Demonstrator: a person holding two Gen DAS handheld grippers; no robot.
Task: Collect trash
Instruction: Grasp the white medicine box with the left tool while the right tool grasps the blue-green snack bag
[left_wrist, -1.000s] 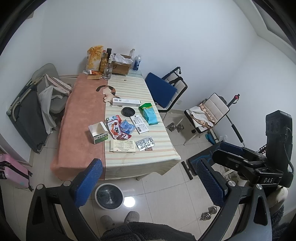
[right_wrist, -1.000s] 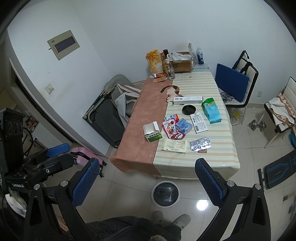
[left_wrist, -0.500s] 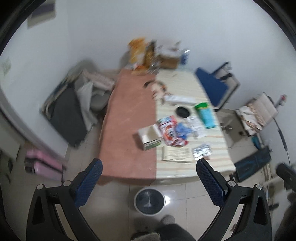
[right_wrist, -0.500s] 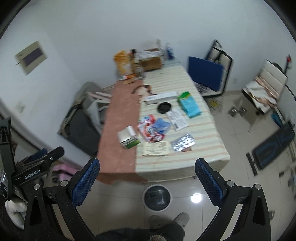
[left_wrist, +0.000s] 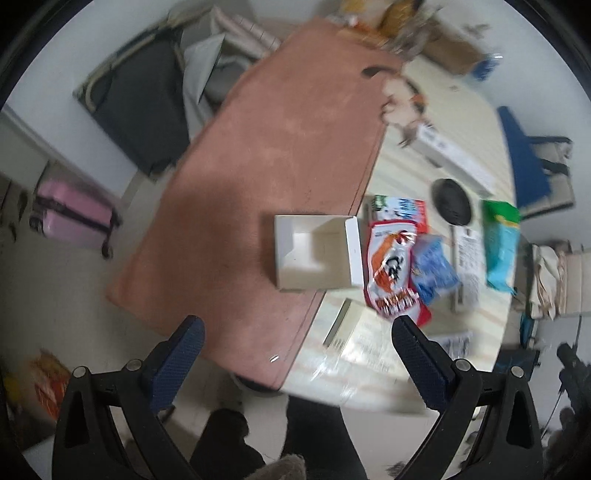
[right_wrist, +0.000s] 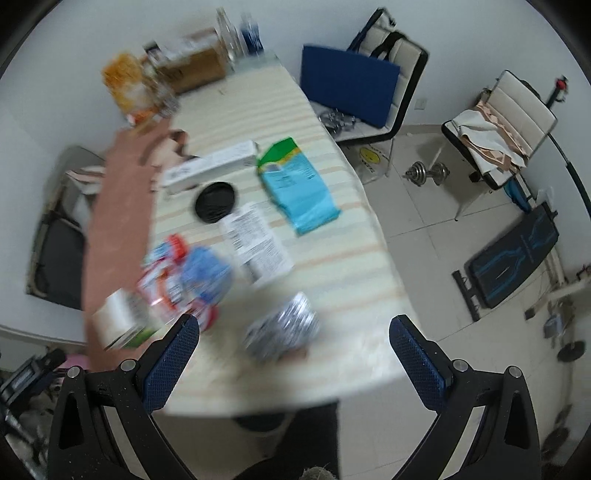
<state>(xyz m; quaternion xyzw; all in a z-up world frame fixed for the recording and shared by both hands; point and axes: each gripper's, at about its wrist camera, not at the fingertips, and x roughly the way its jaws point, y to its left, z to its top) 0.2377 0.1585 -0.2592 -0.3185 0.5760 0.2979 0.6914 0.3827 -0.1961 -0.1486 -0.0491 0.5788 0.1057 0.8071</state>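
Hovering above the near end of the table (left_wrist: 258, 155), both the left gripper (left_wrist: 295, 350) and right gripper (right_wrist: 293, 350) with jaws wide apart and holding nothing; judging this as the approach step, no trash picked yet. Lying nearest: open white box (left_wrist: 314, 253), red snack wrapper (left_wrist: 393, 273), foil pill sheet (right_wrist: 284, 332); next calling for lowering onto one piece and closing. Blurring both views; bin (right_wrist: 258, 421) peeking out, mostly hidden under the table's near edge.

We see our left gripper (left_wrist: 297, 349) with jaws wide apart and nothing between them, above the table's near edge. Open white box (left_wrist: 314, 254) sits on the pink cloth (left_wrist: 266, 147), touching the red snack wrapper (left_wrist: 393, 271). View's motion-blurred.
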